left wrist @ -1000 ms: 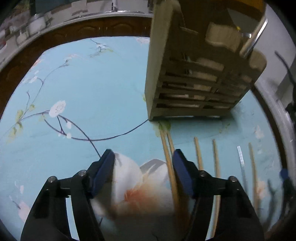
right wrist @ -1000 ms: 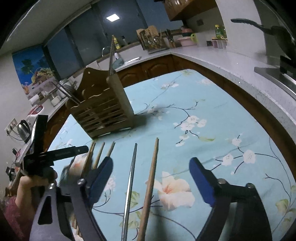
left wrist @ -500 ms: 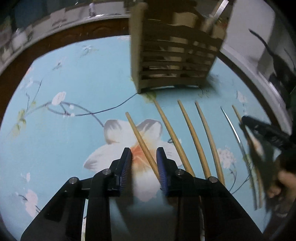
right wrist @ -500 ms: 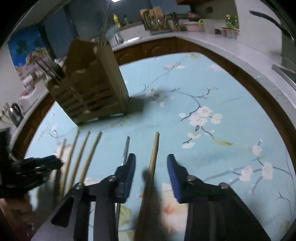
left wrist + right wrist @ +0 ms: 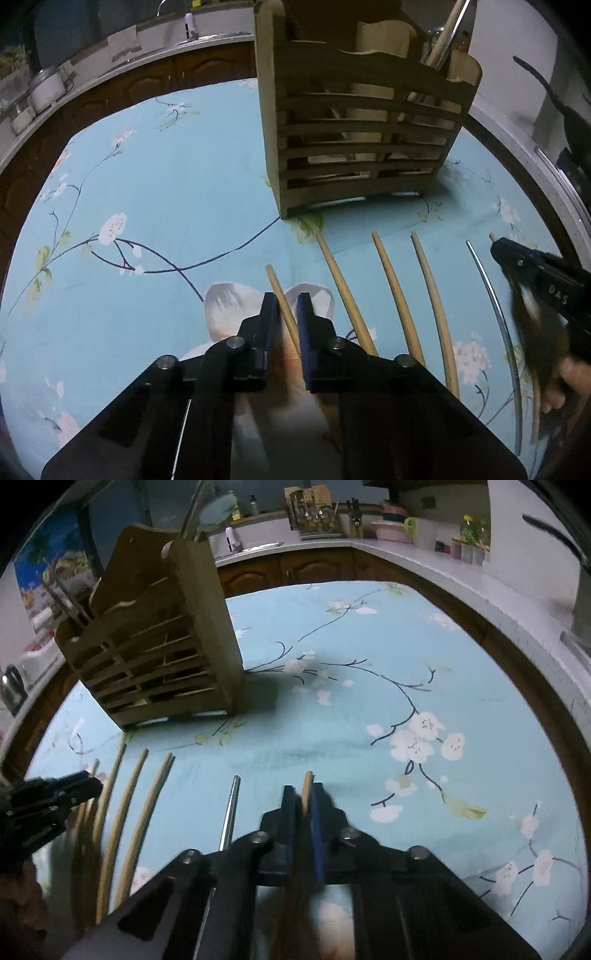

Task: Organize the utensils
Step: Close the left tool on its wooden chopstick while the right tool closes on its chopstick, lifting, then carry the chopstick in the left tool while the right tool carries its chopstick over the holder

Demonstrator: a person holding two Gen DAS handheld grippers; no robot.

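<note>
Floral tablecloth (image 5: 369,635) open rightward, wooden caddy (image 5: 354,122) beyond chopsticks (image 5: 391,280)

right tool (image 5: 303,805) clamping wooden chopstick (image 5: 307,788)

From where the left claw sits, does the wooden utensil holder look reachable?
Probably yes. The left claw is closing on a wooden chopstick, and only bare tablecloth lies between it and the utensil holder.

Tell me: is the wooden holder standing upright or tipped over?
Upright: the wooden utensil holder stands on its base on the tablecloth, utensil handles sticking out its top.
</note>
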